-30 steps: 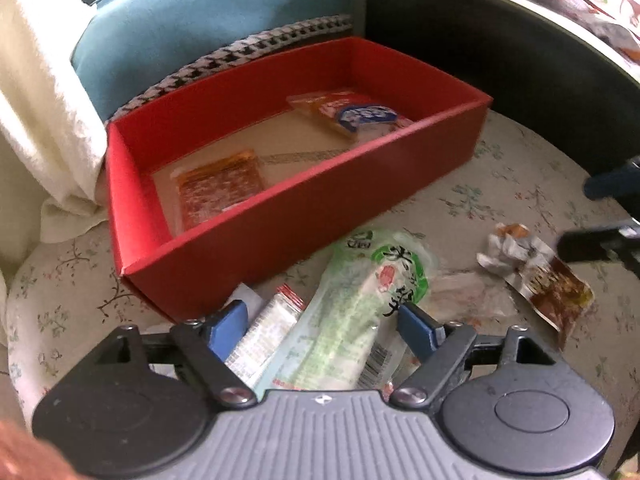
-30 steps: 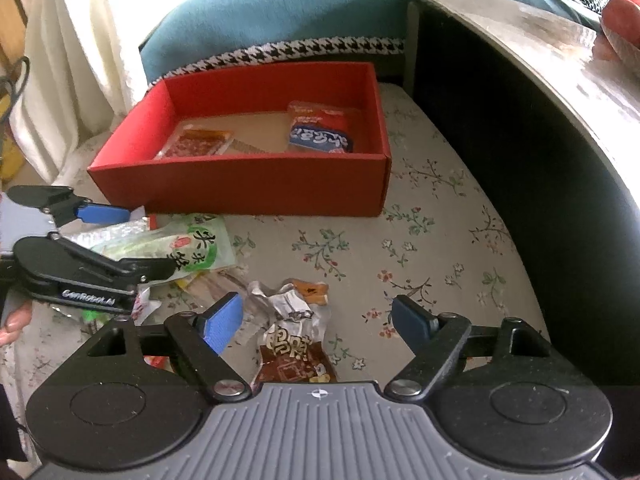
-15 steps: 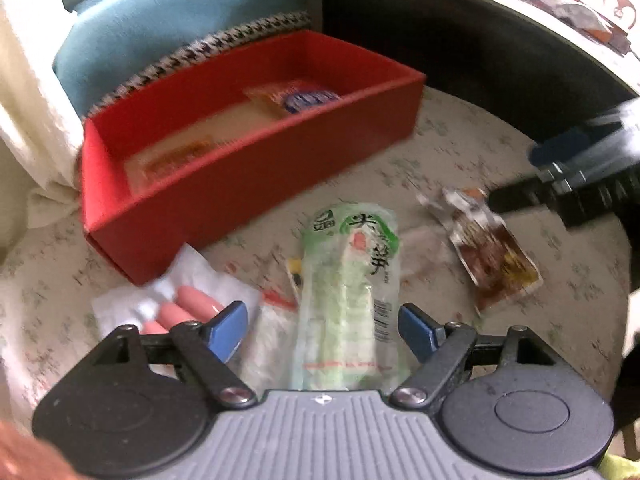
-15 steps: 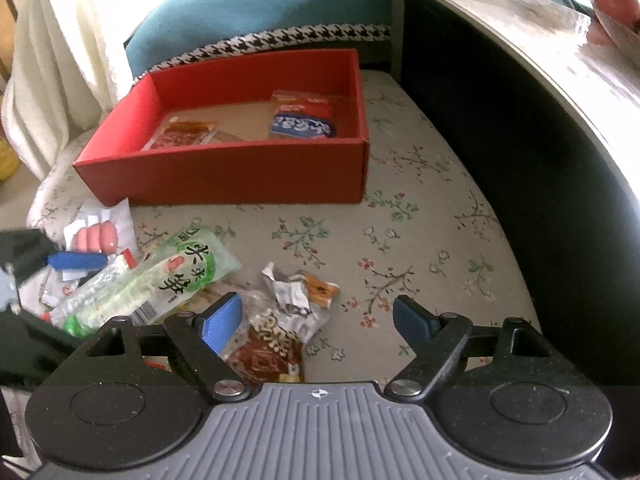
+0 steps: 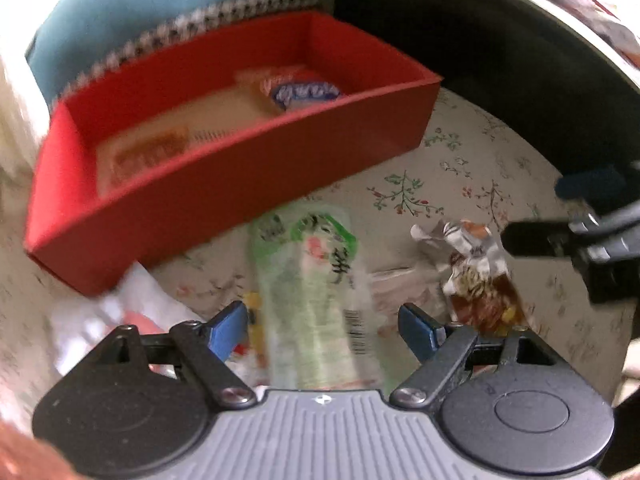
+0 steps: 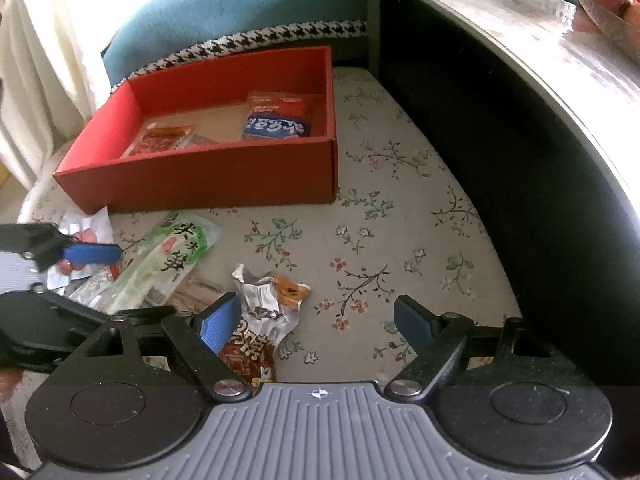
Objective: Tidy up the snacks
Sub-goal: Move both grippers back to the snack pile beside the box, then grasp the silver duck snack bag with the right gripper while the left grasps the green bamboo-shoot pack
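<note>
A red box (image 5: 224,184) (image 6: 224,184) stands on the floral cushion and holds an orange packet (image 6: 160,140) and a red-and-blue packet (image 6: 280,118). A long green snack packet (image 5: 316,292) (image 6: 160,268) lies in front of it, between the fingers of my open left gripper (image 5: 324,330). A crumpled silver-and-brown packet (image 6: 260,320) (image 5: 476,280) lies by the left finger of my open right gripper (image 6: 316,326). A white packet with pink sausages (image 6: 86,240) (image 5: 132,312) lies at the left.
A dark table side (image 6: 500,152) with a glossy top rises along the right. A teal cushion (image 6: 240,8) and white cloth (image 6: 40,60) sit behind the box. The floral cushion (image 6: 400,240) spreads right of the snacks.
My left gripper has moved forward over the green packet, closer to the red box; its view is blurred. My right gripper has moved closer to the crumpled brown packet.
</note>
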